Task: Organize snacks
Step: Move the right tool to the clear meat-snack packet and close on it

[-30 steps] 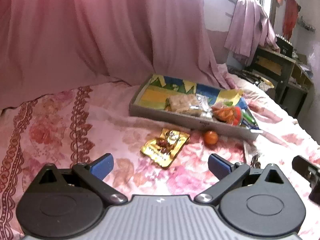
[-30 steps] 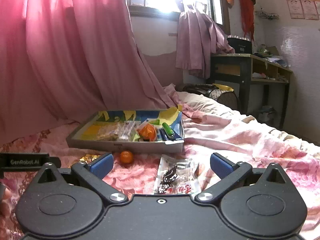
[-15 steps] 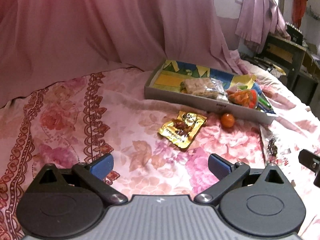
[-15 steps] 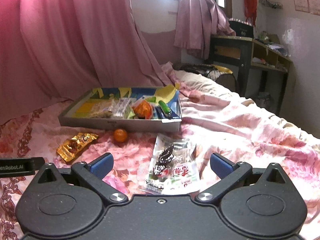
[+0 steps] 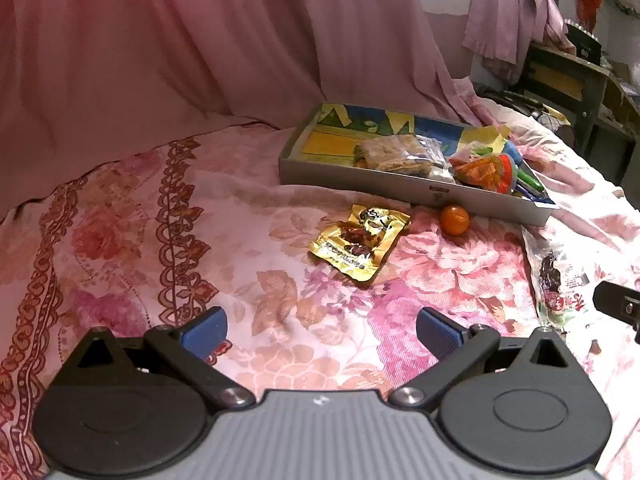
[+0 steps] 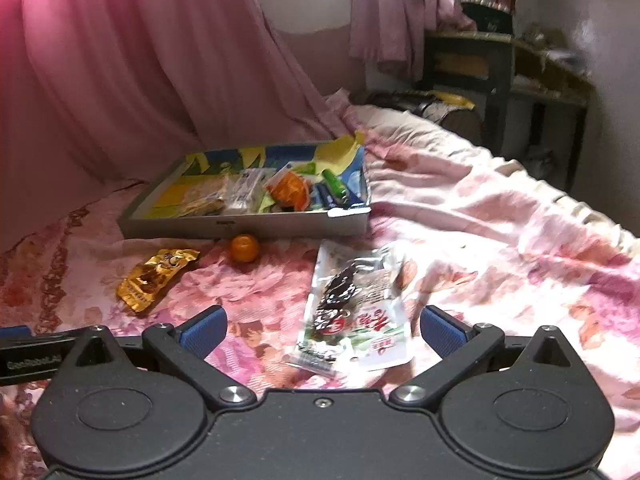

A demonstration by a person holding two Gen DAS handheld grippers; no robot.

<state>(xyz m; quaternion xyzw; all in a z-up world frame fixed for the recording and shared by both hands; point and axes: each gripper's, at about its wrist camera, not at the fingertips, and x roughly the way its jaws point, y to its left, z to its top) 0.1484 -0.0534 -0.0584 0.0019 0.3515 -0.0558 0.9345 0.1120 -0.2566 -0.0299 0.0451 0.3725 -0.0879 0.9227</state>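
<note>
A grey tray [image 5: 360,174] [image 6: 248,230] with several snack packets inside lies on the flowered bedspread. In front of it rest a gold packet [image 5: 360,242] [image 6: 154,278], a small orange [image 5: 454,220] [image 6: 245,248] and a clear packet of dark dried fruit [image 5: 554,284] [image 6: 354,312]. My left gripper [image 5: 320,330] is open and empty, well short of the gold packet. My right gripper [image 6: 322,330] is open, its fingers standing either side of the clear packet's near end, above it.
Pink curtains [image 5: 200,40] hang behind the bed. A dark wooden desk [image 6: 500,72] stands at the far right past the bed's edge. Part of the other gripper shows at the right edge [image 5: 618,306] and left edge [image 6: 28,354].
Both grippers have tilted down and drawn back, so the snacks sit higher and farther in view. The clear packet now lies between the right fingers. Nothing was grasped.
</note>
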